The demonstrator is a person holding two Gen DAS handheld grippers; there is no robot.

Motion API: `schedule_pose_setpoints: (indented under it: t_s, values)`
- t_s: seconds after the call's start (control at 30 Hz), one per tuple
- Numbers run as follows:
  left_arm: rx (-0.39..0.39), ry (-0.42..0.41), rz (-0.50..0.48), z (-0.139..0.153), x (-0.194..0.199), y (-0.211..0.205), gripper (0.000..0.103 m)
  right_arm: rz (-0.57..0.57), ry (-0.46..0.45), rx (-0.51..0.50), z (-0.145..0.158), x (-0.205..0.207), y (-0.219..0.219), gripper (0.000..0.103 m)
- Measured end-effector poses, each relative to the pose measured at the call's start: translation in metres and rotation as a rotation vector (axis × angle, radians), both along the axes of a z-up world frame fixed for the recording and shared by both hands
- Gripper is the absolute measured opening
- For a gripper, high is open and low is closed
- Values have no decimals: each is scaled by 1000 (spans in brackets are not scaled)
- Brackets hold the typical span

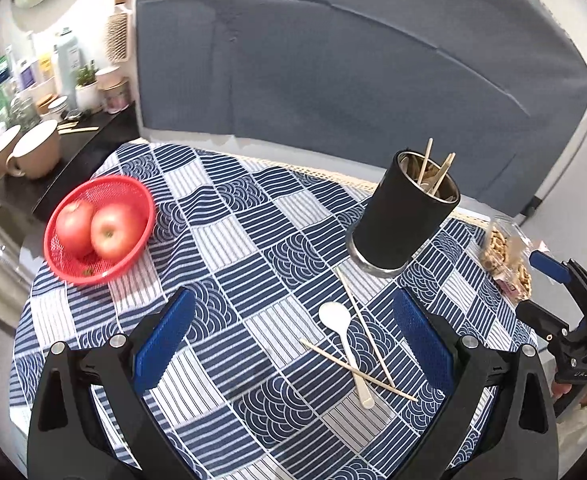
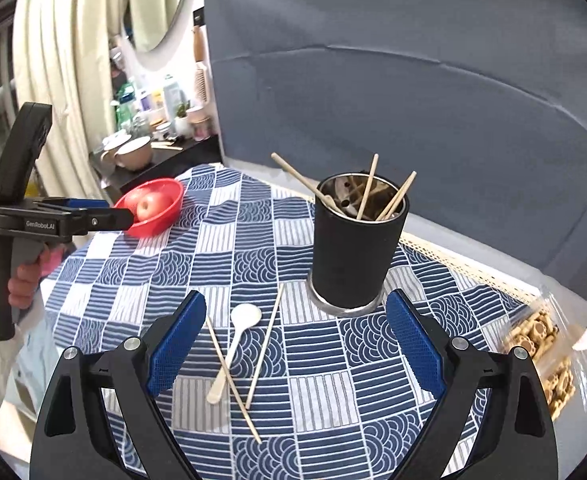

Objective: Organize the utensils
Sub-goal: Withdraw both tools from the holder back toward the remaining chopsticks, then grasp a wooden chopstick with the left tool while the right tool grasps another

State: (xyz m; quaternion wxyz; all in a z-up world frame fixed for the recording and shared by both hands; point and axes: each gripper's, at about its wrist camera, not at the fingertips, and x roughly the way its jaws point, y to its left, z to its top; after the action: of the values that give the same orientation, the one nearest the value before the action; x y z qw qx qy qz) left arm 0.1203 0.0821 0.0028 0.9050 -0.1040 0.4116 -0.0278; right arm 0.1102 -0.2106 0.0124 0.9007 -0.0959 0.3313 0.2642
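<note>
On the checked cloth (image 1: 229, 248), the basket (image 1: 93, 276) with two apples (image 1: 111, 232) sits at ten o'clock. The left gripper (image 1: 293, 344) hangs released, holding nothing. At five o'clock a white spoon (image 1: 339, 320) lies crossed with two chopsticks (image 1: 367, 336). The black holder (image 1: 403, 216) stands at two o'clock, sticks inside. The right gripper (image 2: 295, 344) is spread wide, empty. A snack bag (image 2: 541, 356) lies at the far right.
</note>
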Motion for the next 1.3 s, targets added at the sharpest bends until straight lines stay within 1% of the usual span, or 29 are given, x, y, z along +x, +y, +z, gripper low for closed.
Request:
schedule_pose_setpoints:
  t_s: [0.13, 0.23, 0.37, 0.63, 0.77, 0.87, 1.03, 1.17, 1.23, 1.3]
  values:
    - [5, 14, 37, -10, -9, -12, 97, 28, 11, 0, -5, 0, -7, 87]
    - [-10, 34, 51, -22, -19, -22, 97, 45, 14, -11, -9, -2, -11, 87]
    - [20, 66, 52, -37, -29, -37, 97, 50, 24, -12, -12, -6, -14, 87]
    - [26, 124, 43, -66, -38, -52, 97, 74, 42, -31, -27, -7, -12, 87]
    - [13, 162, 65, -80, -35, -51, 97, 96, 64, -54, -40, 3, -6, 87]
    - [21, 190, 91, -92, -29, -50, 97, 117, 92, -69, -53, 15, 0, 87]
    - [-29, 231, 134, -111, -16, -42, 97, 170, 135, -97, -74, 36, 13, 87]
    - [-31, 267, 188, -125, -6, -40, 97, 217, 163, -124, -92, 50, 26, 87]
    - [-28, 272, 218, -127, -3, -38, 97, 235, 182, -132, -100, 56, 31, 87]
    - [-42, 309, 228, -134, 5, -37, 97, 255, 197, -156, -110, 62, 37, 87]
